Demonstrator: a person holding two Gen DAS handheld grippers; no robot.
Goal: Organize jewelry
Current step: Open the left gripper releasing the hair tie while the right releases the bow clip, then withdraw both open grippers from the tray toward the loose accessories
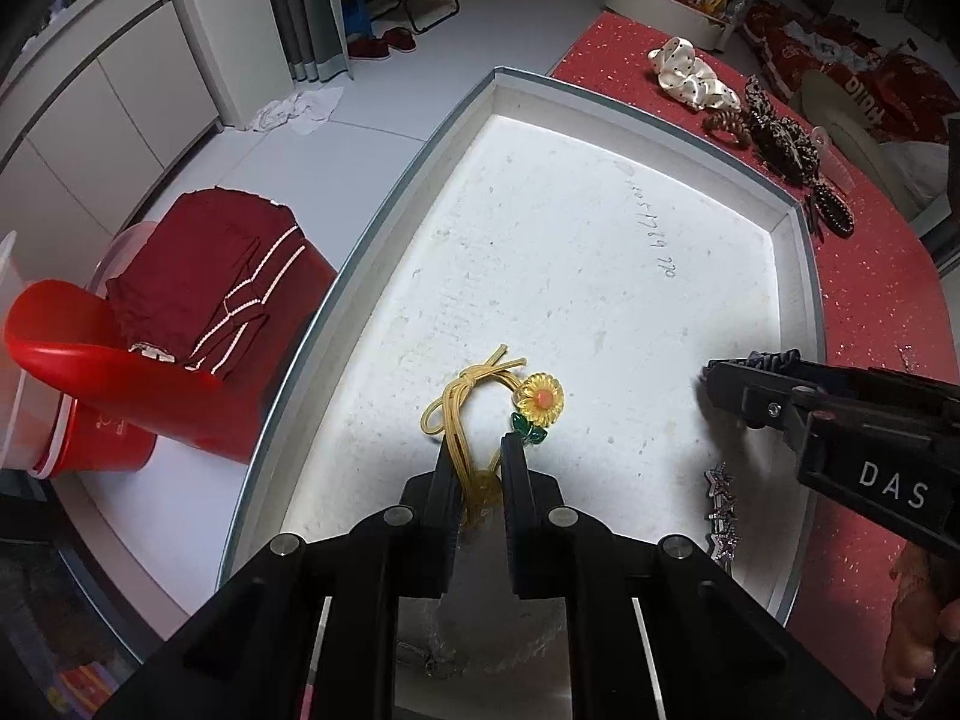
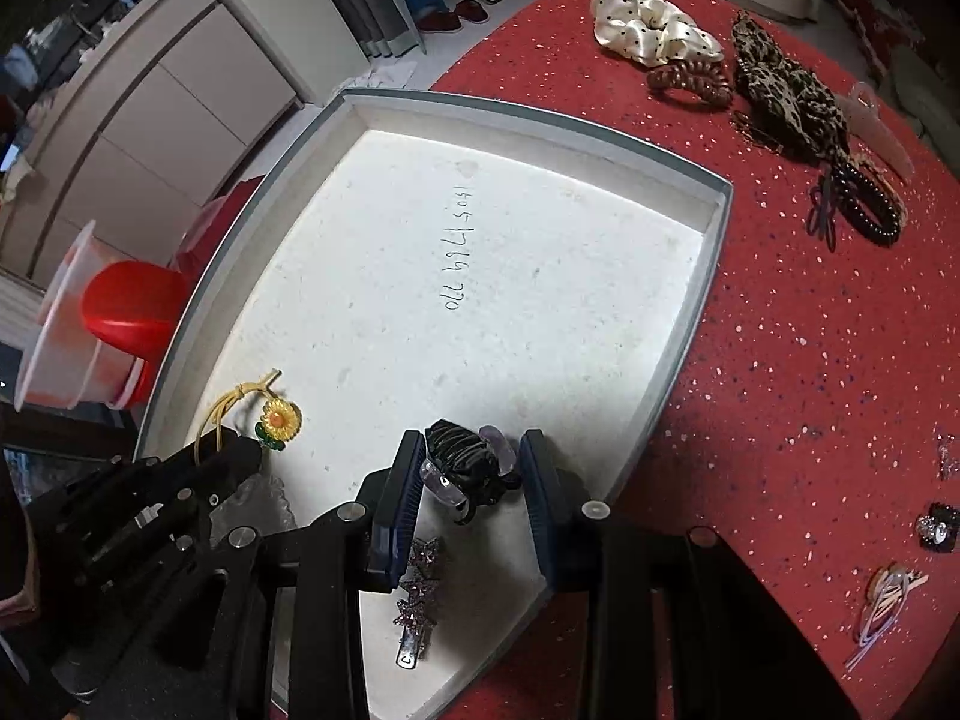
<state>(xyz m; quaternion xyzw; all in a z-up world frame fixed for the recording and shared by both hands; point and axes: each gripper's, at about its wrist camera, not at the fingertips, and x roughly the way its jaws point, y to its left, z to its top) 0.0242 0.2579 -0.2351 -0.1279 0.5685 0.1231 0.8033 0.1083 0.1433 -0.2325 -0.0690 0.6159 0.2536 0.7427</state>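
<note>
Jewelry is split between a shallow white tray (image 2: 690,276) and the red glitter cloth (image 2: 810,360) beneath it.

Inside the tray, near corner:
- Yellow elastic hair tie (image 1: 465,420), knotted, with a yellow sunflower charm (image 1: 540,399) and green leaf. The left gripper (image 1: 477,456) straddles its cord; the jaws sit narrowly apart with the cord between them, and whether they pinch it cannot be told from either view.
- Black claw clip (image 2: 465,462) with pale translucent stones. It lies between the fingers of the right gripper (image 2: 471,450). The jaws stand wide, the left pad close against the clip and the right pad just clear of it.
- Star hair clip (image 2: 417,594), purple glitter stars on a metal bar, flat on the tray floor just beside the right gripper's left finger.

Handwritten digits (image 2: 456,246) mark the tray floor toward its centre.

On the cloth beyond the tray's far corner:
- Cream polka-dot scrunchie (image 2: 651,24).
- Brown spiral tie (image 2: 690,81), touching the scrunchie.
- Leopard-print scrunchie (image 2: 786,96).
- Black beaded band (image 2: 870,204).

Beside the tray's right edge, well apart from it, small items lie on the cloth, possibly thin elastic loops (image 2: 882,606); detail is too blurred to confirm.
</note>
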